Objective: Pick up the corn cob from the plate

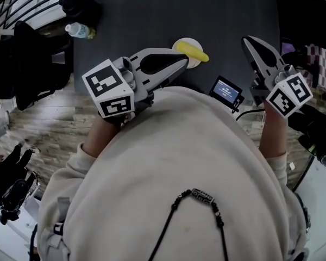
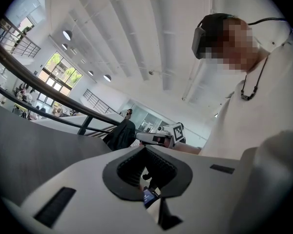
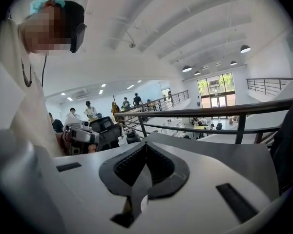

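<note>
A yellow corn cob [image 1: 192,51] lies across a small white plate [image 1: 186,42] on the dark table [image 1: 152,15], in the head view. My left gripper [image 1: 183,63] is shut and empty, and its tips sit just beside the plate's near edge, below the cob. My right gripper [image 1: 245,39] is off to the right of the plate, also shut with nothing in it. In the left gripper view the jaws meet at the tips [image 2: 146,147], and the right gripper [image 2: 161,136] shows beyond them. The right gripper view has its closed jaws [image 3: 146,144] pointing across the table towards the left gripper [image 3: 80,135].
A small black device with a lit screen [image 1: 226,91] stands at the table's near edge between my hands. A clear water bottle [image 1: 79,30] and a dark object [image 1: 79,7] sit at the table's left corner. A black chair [image 1: 27,64] is left of the table.
</note>
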A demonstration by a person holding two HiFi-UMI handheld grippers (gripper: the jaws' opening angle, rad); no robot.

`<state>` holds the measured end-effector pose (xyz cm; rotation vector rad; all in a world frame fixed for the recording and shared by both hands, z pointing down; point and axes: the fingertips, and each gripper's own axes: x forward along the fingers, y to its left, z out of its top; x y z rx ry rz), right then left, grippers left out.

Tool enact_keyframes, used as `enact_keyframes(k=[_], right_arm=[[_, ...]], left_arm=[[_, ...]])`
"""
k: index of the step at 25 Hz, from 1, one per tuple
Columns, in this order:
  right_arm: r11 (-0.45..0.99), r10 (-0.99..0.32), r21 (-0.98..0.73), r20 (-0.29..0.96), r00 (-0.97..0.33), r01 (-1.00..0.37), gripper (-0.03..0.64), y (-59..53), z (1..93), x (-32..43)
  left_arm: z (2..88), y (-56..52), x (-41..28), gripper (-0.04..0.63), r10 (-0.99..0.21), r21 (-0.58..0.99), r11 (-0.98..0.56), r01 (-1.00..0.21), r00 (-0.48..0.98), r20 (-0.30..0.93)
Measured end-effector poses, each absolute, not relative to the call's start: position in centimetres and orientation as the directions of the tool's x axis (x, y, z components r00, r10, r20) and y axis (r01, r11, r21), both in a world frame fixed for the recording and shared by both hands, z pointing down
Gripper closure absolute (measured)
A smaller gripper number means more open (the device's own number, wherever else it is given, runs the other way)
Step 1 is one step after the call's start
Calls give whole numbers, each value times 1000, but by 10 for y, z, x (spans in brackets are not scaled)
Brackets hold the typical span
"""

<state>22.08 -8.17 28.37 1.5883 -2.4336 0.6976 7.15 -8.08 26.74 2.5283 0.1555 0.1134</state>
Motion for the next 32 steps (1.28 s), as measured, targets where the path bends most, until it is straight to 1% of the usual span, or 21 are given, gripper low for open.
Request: enact_keyframes(k=[7, 19, 20, 24, 32], right_arm=[[339, -802, -313, 398, -446, -887, 600, -87, 304, 220], [364, -764, -295, 449, -464, -884, 598, -98, 324, 211], [367, -760, -293, 453, -466, -883, 593, -99, 326, 211], [383, -746, -278, 470, -473, -881, 534, -100, 329, 207], [427, -693, -265, 519, -501, -865, 466, -110, 349, 196]], left_arm=[[274, -86, 61, 589, 92, 580, -814, 31, 993, 77], [285, -90, 49, 589, 47, 604, -797, -14, 995, 85], [286, -90, 49, 589, 42, 605, -796, -17, 996, 84], [287, -88, 46, 589, 23, 606, -795, -32, 996, 83], [290, -88, 37, 589, -24, 607, -791, -79, 995, 98]])
